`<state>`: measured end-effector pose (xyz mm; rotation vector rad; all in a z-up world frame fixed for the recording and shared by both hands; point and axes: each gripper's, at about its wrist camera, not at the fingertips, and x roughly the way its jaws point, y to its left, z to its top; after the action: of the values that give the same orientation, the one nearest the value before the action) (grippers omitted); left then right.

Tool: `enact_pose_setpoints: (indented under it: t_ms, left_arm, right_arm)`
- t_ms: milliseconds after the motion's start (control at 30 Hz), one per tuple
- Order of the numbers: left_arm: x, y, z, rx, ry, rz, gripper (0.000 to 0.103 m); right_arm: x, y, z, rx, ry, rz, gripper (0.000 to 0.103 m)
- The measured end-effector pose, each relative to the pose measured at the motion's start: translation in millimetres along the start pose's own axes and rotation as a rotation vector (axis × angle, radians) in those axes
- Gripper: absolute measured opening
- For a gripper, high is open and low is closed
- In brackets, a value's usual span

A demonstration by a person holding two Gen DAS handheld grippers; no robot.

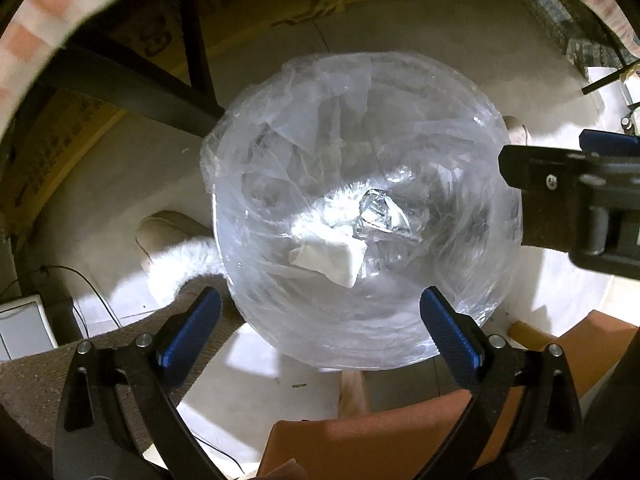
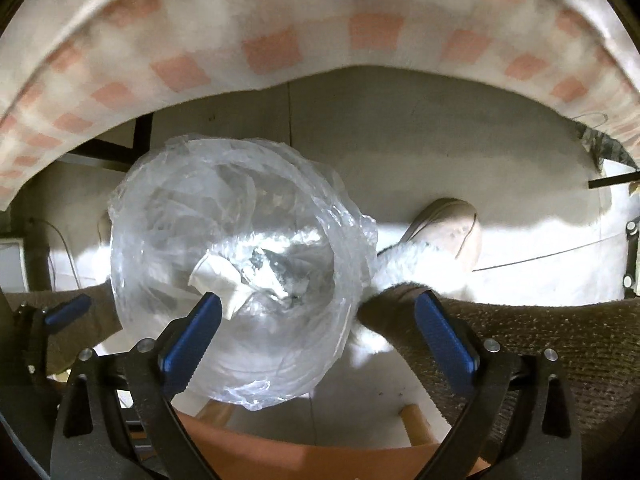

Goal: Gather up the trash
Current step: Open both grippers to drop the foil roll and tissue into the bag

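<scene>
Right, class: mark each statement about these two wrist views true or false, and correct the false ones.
1. The bin is lined with clear plastic. True.
2. The left claw grips a tissue. False: its jaws stand wide open with nothing between them.
3. A crumpled white tissue lies at the bottom of the bin. True.
4. The bin holds nothing else. False: a crumpled piece of clear plastic lies beside the tissue.
5. The right claw is open and holds nothing. True.
6. The cloth above is plain blue. False: it is white with pink squares.
</scene>
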<state>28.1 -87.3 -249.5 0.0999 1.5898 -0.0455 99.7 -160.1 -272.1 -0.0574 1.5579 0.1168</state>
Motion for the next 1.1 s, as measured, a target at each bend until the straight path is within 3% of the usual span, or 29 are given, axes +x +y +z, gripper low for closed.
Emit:
enact_pose_setpoints:
  t_ms: [467, 833, 1100]
  left_arm:
    - [-47, 2, -13, 0.020, -0.126, -0.010, 0.097]
    - [-94, 7, -31, 0.026, -0.276, 0.000, 0.097]
    - [-122, 25, -36, -0.009, -0.370, -0.043, 0.097]
  right_arm:
    - [-42, 6, -11, -0.040, -0.131, -0.023, 0.094]
    - [-89, 14, -21, -0.116, -0.287, -0.023, 0.094]
    - [-127, 15, -24, -0.150, -0.425, 0.024, 0.094]
